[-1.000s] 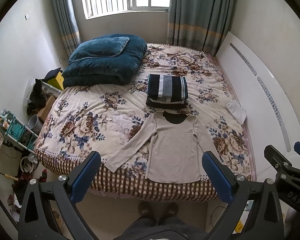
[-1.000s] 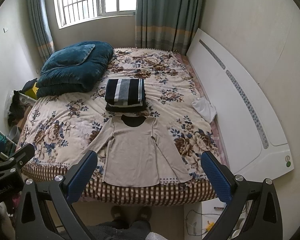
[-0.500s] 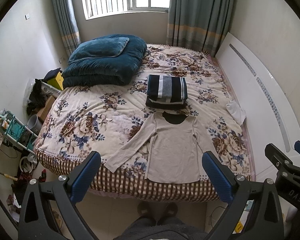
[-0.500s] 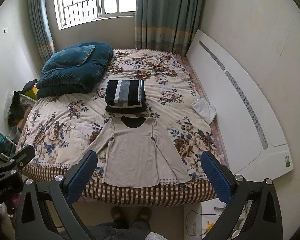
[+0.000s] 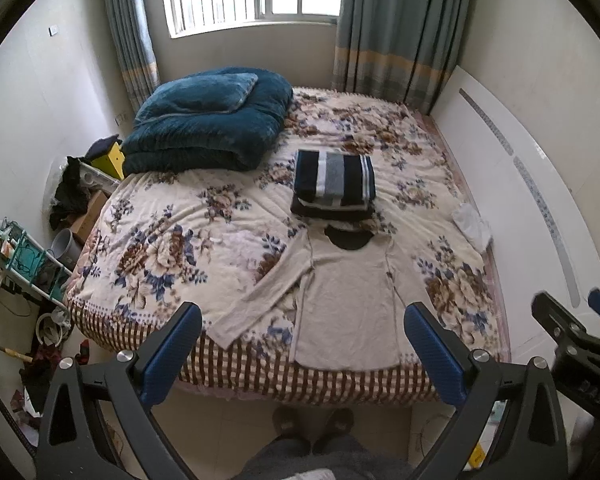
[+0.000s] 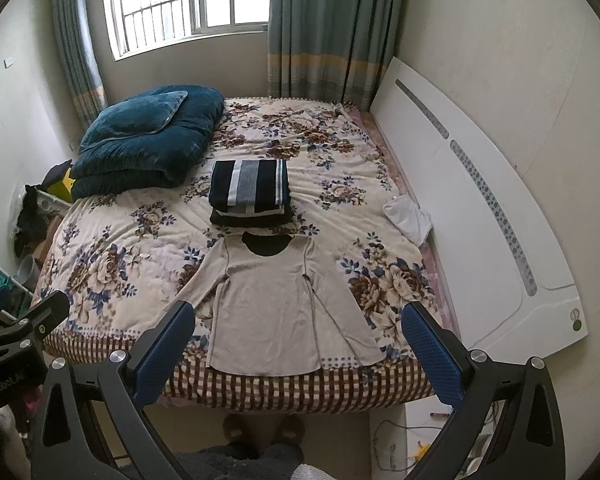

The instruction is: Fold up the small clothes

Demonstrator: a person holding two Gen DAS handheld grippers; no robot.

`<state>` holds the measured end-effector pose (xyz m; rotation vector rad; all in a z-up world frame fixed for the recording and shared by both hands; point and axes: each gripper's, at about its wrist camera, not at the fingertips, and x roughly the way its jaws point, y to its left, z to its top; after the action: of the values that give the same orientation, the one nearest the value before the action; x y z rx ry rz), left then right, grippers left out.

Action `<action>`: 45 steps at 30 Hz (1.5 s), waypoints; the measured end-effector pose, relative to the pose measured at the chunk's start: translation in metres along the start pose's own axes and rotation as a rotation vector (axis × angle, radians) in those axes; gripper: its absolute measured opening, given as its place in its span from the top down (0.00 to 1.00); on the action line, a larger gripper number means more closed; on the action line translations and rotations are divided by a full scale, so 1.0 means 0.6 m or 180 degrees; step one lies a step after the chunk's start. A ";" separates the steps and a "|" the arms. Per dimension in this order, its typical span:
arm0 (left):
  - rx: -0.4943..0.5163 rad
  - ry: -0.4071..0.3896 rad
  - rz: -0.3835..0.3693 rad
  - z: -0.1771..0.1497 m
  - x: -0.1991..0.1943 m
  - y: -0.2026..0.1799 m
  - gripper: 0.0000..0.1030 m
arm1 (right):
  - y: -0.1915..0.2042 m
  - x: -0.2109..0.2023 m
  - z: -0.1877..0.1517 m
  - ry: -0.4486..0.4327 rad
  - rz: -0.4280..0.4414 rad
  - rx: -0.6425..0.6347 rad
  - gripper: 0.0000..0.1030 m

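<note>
A beige long-sleeved top point(image 5: 348, 304) lies flat, front up, at the near edge of the floral bed point(image 5: 172, 240), its hem at the checked border. Its left sleeve spreads out; its right sleeve lies beside the body. It also shows in the right wrist view point(image 6: 276, 308). Behind its collar sits a stack of folded clothes, striped navy and grey on top point(image 5: 334, 182), seen also in the right wrist view point(image 6: 250, 190). My left gripper point(image 5: 300, 344) and right gripper point(image 6: 296, 344) are both open and empty, held high above the bed's near edge.
A folded teal quilt with a pillow point(image 5: 208, 128) fills the far left of the bed. A white cloth point(image 5: 472, 226) lies at the right edge by the white headboard point(image 6: 480, 216). Cluttered shelves and boxes point(image 5: 28, 260) stand on the left floor. My feet point(image 5: 312, 424) are below.
Both views have shifted very slightly; the clothes and grippers keep their places and openings.
</note>
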<state>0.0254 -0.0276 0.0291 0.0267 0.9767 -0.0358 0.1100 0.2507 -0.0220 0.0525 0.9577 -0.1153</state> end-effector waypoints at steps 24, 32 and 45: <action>0.0387 0.1084 0.0670 -0.090 0.719 -0.140 0.00 | -0.440 0.771 -0.303 0.1557 -0.0740 0.2263 0.00; 0.0588 0.1448 0.0757 -0.180 0.890 -0.155 0.00 | -0.514 0.982 -0.486 0.2058 -0.0908 0.2957 0.00; 0.0501 0.1553 0.0651 -0.206 0.945 -0.083 0.00 | -0.437 1.036 -0.550 0.1700 -0.0836 0.3321 0.93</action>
<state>0.2378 -0.0827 -0.5103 0.2908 1.4525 0.0861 0.1644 -0.0246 -0.7187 0.9580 1.3430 -0.8706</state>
